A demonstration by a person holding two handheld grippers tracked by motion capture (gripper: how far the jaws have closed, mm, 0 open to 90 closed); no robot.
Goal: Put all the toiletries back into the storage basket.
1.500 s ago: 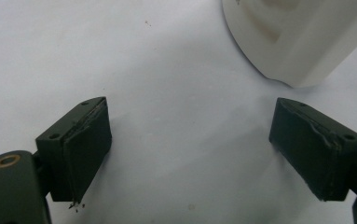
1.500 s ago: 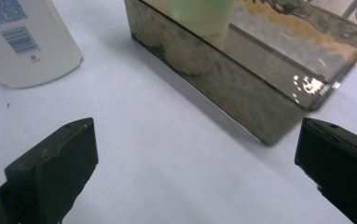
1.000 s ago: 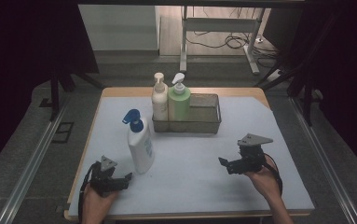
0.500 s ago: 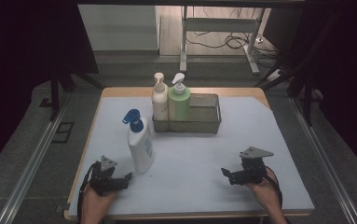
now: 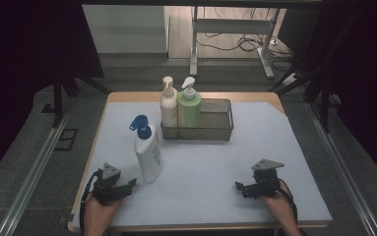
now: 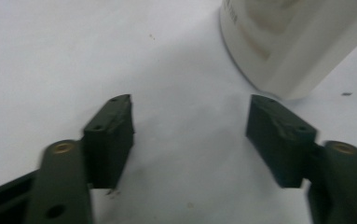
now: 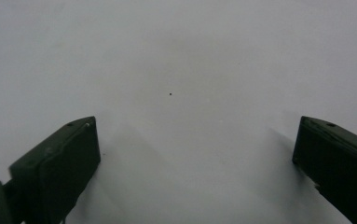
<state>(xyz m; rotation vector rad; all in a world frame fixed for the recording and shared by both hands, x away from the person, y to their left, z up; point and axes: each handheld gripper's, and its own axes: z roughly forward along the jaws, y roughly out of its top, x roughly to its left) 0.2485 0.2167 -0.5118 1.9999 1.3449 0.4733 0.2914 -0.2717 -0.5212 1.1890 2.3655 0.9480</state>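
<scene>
A white bottle with a blue pump [image 5: 148, 155] stands on the white mat at the front left. Its base [image 6: 278, 51] is at the upper right of the left gripper view. My left gripper [image 5: 131, 184] [image 6: 190, 100] lies low on the mat just left of that bottle. Its jaws have just been closing but still stand apart, with nothing between them. At the front right my right gripper [image 5: 239, 186] [image 7: 195, 123] rests low over bare mat, open wide and empty. A cream pump bottle [image 5: 168, 105] and a green pump bottle [image 5: 188, 105] stand in a mesh basket [image 5: 215, 129].
The basket sits at the back centre of the white mat [image 5: 210, 162], with its right half holding nothing. The wooden table edge [image 5: 97, 132] runs along the left. Dark curtains and a metal frame stand beyond the table.
My right gripper has sunk toward the mat near the front edge. The left hand and the bottles have stayed where they were.
</scene>
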